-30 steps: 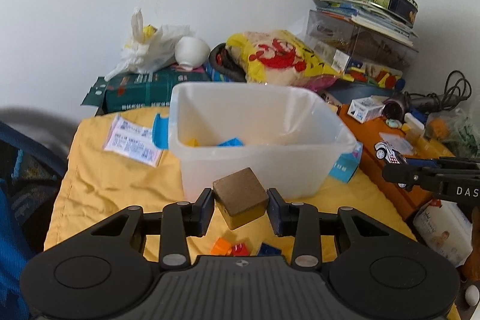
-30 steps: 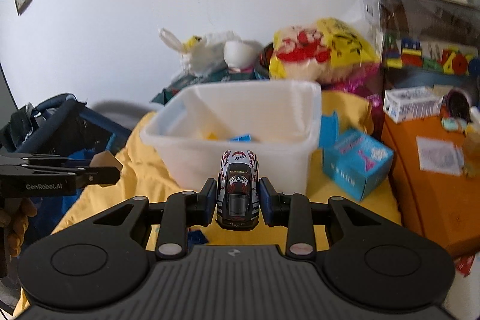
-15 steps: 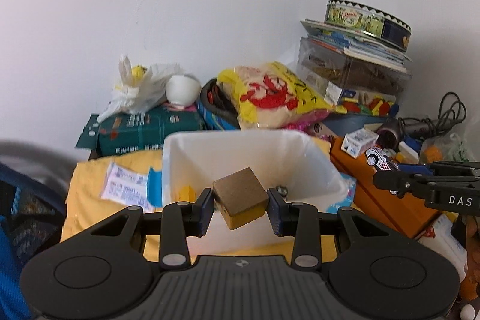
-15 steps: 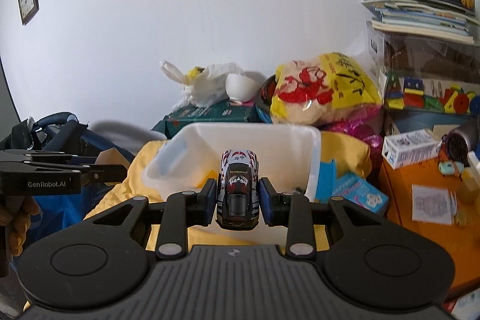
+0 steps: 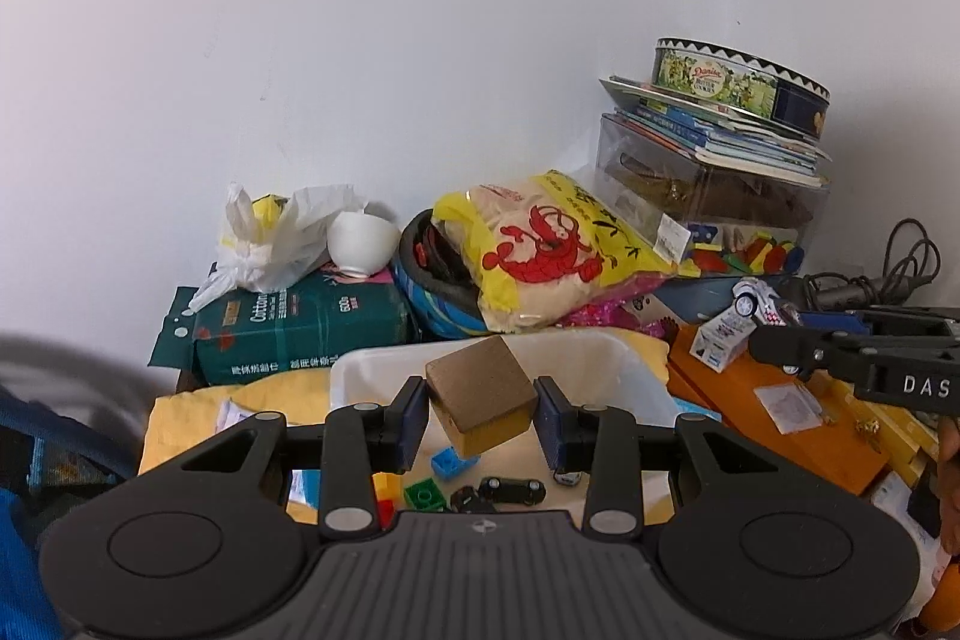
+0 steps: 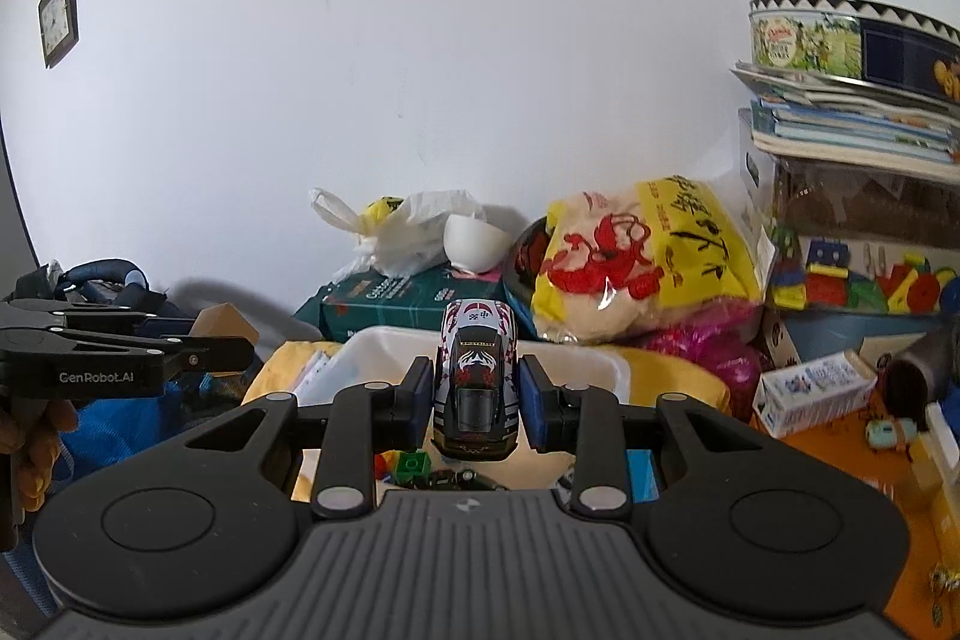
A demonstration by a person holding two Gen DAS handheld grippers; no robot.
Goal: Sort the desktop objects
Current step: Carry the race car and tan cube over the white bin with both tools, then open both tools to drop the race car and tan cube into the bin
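In the left wrist view, the left gripper point(image 5: 482, 415) was closed partway on a wooden block point(image 5: 480, 393), its blue pads point(image 5: 413, 418) pressing the block's two sides; the block sat tilted, brown on top and yellow on its near face, held in the air over a white bin point(image 5: 630, 370); inside the bin lay a blue brick point(image 5: 449, 462), a green brick point(image 5: 425, 496) and a small black car point(image 5: 511, 490); the bin stood on a yellow cloth point(image 5: 180, 418); beyond it, against the white wall, sat a green pack point(image 5: 300, 325) with a white bag point(image 5: 276, 238) and a white bowl point(image 5: 362, 244) on top, and to its right a yellow snack bag point(image 5: 552, 250); at the far right a biscuit tin point(image 5: 738, 79) topped a stack of books; the right gripper point(image 5: 780, 334) reached in from the right edge with a toy car point(image 5: 757, 303) at its tip.

In the right wrist view, the right gripper point(image 6: 476, 394) was nearly closed on the toy car point(image 6: 477, 382), its pads tight against both doors; the car pointed away, white, red and black, raised above the near part of the white bin point(image 6: 594, 370); the green brick point(image 6: 413, 465) showed below it; at the left edge the left gripper point(image 6: 240, 340) held the wooden block point(image 6: 225, 322); a small clock point(image 6: 58, 19) hung on the wall at far left; a white carton point(image 6: 816, 391) lay on an orange surface point(image 6: 840, 466) at the right.
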